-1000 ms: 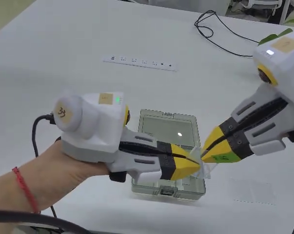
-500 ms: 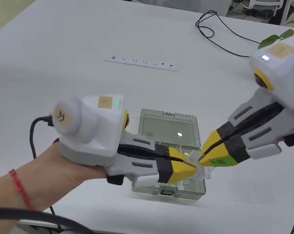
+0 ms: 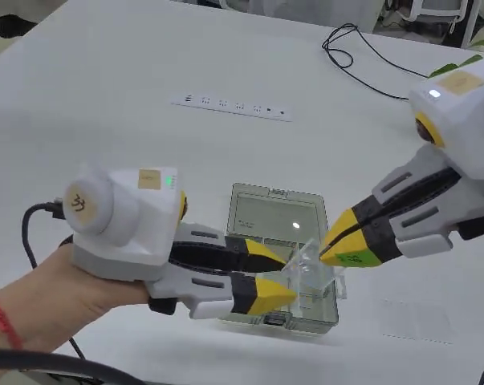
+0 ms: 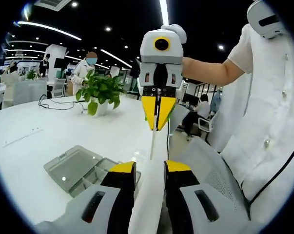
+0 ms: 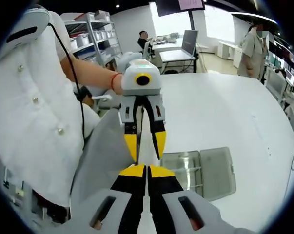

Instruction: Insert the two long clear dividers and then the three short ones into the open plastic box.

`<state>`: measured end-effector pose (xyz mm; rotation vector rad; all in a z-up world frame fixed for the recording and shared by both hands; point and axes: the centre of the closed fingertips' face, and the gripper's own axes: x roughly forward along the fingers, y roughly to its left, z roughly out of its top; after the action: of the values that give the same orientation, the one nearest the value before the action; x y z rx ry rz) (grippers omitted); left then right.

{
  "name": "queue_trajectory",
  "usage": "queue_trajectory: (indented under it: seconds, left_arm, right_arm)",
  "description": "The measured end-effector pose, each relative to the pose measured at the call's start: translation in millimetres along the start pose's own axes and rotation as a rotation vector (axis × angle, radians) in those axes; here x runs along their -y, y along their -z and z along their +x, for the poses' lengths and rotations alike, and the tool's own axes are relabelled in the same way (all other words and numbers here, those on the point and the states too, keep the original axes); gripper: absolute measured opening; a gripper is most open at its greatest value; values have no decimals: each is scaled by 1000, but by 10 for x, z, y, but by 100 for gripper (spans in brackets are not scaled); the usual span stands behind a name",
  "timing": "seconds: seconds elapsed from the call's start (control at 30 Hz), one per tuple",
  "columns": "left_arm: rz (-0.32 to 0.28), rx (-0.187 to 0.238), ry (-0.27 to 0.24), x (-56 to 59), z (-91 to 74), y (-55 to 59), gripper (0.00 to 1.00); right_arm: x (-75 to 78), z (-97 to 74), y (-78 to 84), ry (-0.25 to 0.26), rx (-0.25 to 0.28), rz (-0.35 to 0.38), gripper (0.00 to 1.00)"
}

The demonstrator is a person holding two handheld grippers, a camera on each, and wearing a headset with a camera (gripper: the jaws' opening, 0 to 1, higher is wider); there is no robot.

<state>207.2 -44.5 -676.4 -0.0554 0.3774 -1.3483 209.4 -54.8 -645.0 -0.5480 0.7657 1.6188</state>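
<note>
The open clear plastic box [image 3: 278, 210] lies on the white table, lid back. My right gripper [image 3: 323, 250] comes in from the right and is shut on a clear divider [image 3: 309, 261] held just above the box's tray. My left gripper [image 3: 283, 276] faces it from the left, jaws open, tips a short way from the divider. In the left gripper view the left gripper [image 4: 150, 168] stands open below the right gripper [image 4: 156, 127], from which the divider [image 4: 152, 144] hangs edge-on. In the right gripper view the right gripper [image 5: 147, 168] is shut, facing the open left gripper [image 5: 145, 152].
A white power strip [image 3: 233, 105] lies on the table beyond the box, and a black cable [image 3: 362, 52] loops at the far right. The box [image 4: 81, 168] has bare table around it. A potted plant [image 4: 100, 92] stands further back.
My left gripper has opened and drawn back to the left, away from the divider. The right gripper still holds the divider over the box.
</note>
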Motion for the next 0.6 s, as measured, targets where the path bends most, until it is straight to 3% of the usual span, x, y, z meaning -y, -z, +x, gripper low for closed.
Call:
queue_trajectory:
  seconds: [0.33, 0.6]
  left_arm:
    - [6, -51, -96, -232, -206, 173, 45]
    - [24, -95, -140, -360, -314, 317, 65]
  right_arm:
    - [162, 41, -1, 56, 0, 11, 3]
    - [340, 167, 1, 94, -2, 13, 3]
